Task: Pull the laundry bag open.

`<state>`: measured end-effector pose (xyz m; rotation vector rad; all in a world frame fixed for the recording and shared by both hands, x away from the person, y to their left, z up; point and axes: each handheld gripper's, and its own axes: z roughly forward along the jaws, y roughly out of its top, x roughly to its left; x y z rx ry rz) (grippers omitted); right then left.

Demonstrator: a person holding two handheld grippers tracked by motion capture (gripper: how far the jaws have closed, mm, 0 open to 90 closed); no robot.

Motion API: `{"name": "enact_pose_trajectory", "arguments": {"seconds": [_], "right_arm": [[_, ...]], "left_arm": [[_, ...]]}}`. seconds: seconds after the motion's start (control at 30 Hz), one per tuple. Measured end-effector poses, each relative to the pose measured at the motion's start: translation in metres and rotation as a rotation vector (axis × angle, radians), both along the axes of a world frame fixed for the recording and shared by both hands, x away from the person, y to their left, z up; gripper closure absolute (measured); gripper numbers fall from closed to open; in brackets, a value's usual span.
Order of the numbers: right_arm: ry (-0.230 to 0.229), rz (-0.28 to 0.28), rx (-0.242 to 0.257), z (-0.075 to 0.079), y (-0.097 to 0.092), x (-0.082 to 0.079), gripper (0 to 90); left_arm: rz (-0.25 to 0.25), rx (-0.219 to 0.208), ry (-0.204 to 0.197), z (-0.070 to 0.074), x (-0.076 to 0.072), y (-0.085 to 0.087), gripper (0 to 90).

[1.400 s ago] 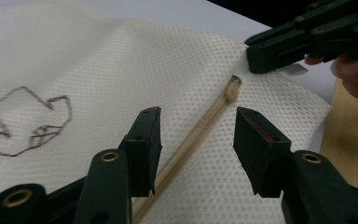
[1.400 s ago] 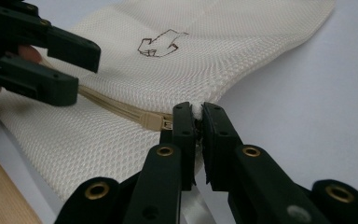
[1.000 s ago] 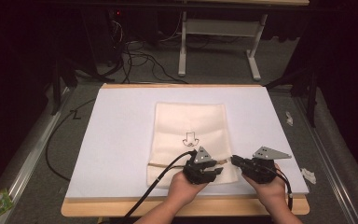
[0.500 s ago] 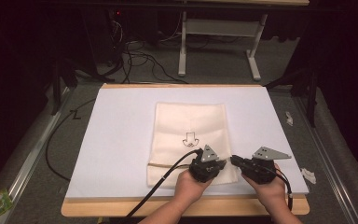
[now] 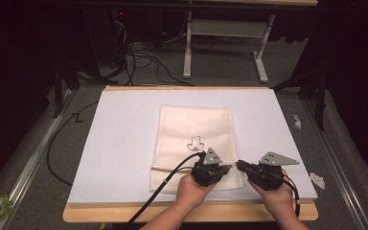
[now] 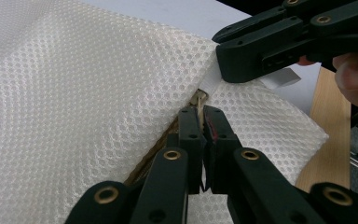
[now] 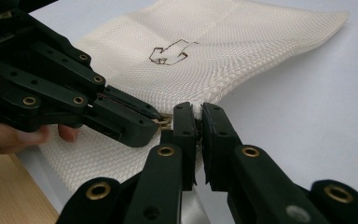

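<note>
A cream mesh bag (image 5: pixel 194 129) with a small arrow drawing (image 5: pixel 195 143) lies flat on the white board (image 5: pixel 120 143). At its near right corner my two grippers meet tip to tip. My left gripper (image 5: pixel 228 167) is shut on the brass zipper pull (image 6: pixel 198 99) at the end of the bag's zipper line. Just to its right, my right gripper (image 5: pixel 240 166) is shut on the bag's white edge tab (image 7: pixel 196 110). In the left gripper view the right gripper (image 6: pixel 226 63) pinches that tab beside the pull. The right gripper view has the left gripper (image 7: pixel 151 119) coming in from the left.
The board rests on a wooden table (image 5: pixel 182 214) whose front edge lies under the hands. A black cable (image 5: pixel 163 187) trails from the left gripper toward the bottom. White scraps (image 5: pixel 317 179) lie right of the board. Metal frame legs (image 5: pixel 188 48) stand behind.
The left gripper has edged slightly to the right along the bag's near edge. The right gripper and the bag hold their places.
</note>
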<state>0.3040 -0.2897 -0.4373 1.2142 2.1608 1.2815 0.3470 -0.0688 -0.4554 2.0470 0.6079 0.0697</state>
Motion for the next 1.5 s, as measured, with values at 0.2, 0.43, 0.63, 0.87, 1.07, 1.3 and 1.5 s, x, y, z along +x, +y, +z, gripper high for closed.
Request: {"name": "enact_pose_trajectory", "arguments": {"seconds": [0.2, 0.43, 0.63, 0.87, 1.07, 1.3, 1.5], "right_arm": [[-0.002, -0.004, -0.012, 0.0, 0.003, -0.002, 86.9], [-0.007, -0.067, 0.015, 0.002, -0.015, 0.001, 87.1], [0.002, -0.038, -0.001, -0.002, -0.008, 0.002, 87.0], [-0.003, -0.099, 0.001, 0.001, -0.017, 0.002, 87.2], [0.004, -0.111, 0.024, 0.0, -0.025, 0.001, 87.1], [0.005, -0.145, 0.007, -0.001, -0.03, 0.005, 87.1], [0.018, -0.165, -0.014, -0.005, -0.04, 0.002, 86.7]], "left_arm": [[-0.014, -0.01, 0.021, 0.0, 0.002, 0.004, 88.0], [0.041, 0.007, 0.062, -0.01, 0.011, 0.03, 88.0], [0.015, 0.025, 0.047, -0.006, 0.009, 0.039, 87.9], [0.091, 0.071, 0.083, -0.006, 0.017, 0.079, 88.0], [0.167, 0.107, 0.116, -0.009, 0.023, 0.129, 87.9], [0.251, 0.112, 0.125, -0.018, 0.02, 0.176, 87.9], [0.27, 0.078, 0.109, -0.014, 0.019, 0.196, 87.8]]}}
